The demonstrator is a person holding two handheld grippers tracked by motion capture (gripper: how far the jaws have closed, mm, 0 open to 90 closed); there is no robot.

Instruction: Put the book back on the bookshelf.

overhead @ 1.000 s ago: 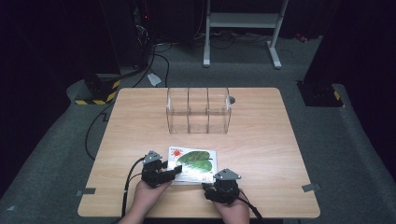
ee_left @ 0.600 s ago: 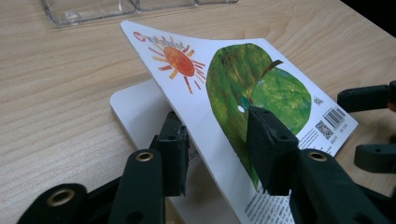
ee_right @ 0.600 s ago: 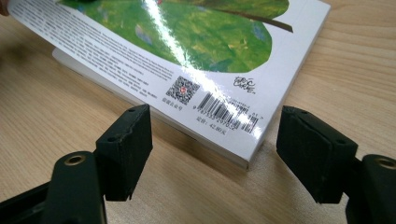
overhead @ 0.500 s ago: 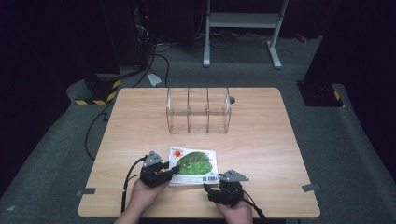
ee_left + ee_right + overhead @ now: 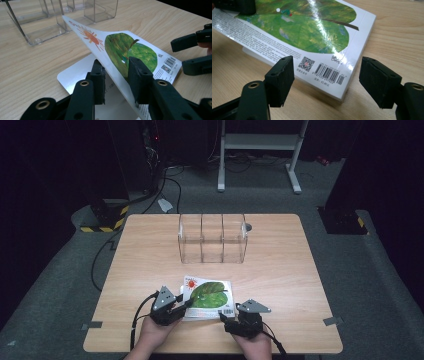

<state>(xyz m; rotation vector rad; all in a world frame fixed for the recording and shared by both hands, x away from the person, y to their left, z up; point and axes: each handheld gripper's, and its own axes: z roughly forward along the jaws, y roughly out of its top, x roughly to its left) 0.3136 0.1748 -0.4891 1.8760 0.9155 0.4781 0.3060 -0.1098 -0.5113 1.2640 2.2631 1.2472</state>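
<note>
A picture book [image 5: 207, 295] with a green leaf and a red sun on its cover lies near the table's front edge. My left gripper [image 5: 186, 304] is at its left edge. In the left gripper view the jaws [image 5: 117, 65] have just been closing and now pinch the cover [image 5: 120, 45], which is raised off the white page below. My right gripper [image 5: 223, 317] is at the book's front right corner. Its pads stand open [image 5: 328, 68] on either side of the barcode corner [image 5: 329, 72], touching nothing. The right gripper's jaws [image 5: 192, 55] also show at the right of the left gripper view.
A clear plastic organizer [image 5: 212, 237] with three compartments stands at the middle of the wooden table [image 5: 280, 270], beyond the book. A small grey round thing [image 5: 248, 226] lies by its far right corner. Cables trail from both grippers over the front edge.
The left gripper's jaws have drawn together on the cover's left edge, and the cover now stands lifted off the pages. The right gripper has hardly moved and stays open.
</note>
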